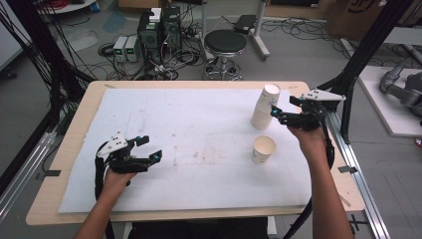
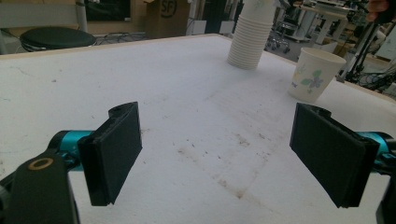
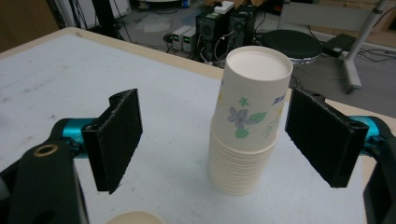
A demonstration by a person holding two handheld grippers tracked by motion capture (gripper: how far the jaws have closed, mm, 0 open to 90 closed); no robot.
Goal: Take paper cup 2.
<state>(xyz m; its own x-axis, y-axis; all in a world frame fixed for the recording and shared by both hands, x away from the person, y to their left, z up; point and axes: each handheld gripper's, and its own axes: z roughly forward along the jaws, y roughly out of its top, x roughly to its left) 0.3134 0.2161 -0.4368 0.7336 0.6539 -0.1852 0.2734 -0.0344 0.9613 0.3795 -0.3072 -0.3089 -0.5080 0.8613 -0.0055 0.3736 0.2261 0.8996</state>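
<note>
The cup stack (image 1: pixel 265 106) stands upside down on the white mat (image 1: pixel 189 144), at about 2 o'clock from the mat's middle in the high view. The right gripper (image 1: pixel 273 110) sits just at its 3 o'clock side, jaws released and wide. In the right gripper view the stack (image 3: pixel 245 126) rises between the two jaws, nearer the right one, and neither pad presses on it. The top cup bears a printed purple flower with green leaves and a small blue mark at its right side; that mark is too small to read.

A single cup (image 1: pixel 263 149) stands mouth up at 6 o'clock from the stack, near it but apart. In the left gripper view this cup (image 2: pixel 316 74) shows the same flower print and some blue lettering, too blurred to read.

The left gripper (image 1: pixel 149 148) hangs over the mat at about 8 o'clock, well apart from both, jaws released with nothing between them.

In the left gripper view a brown box (image 2: pixel 164 16) beyond the table carries dark letters, seemingly "SF".
</note>
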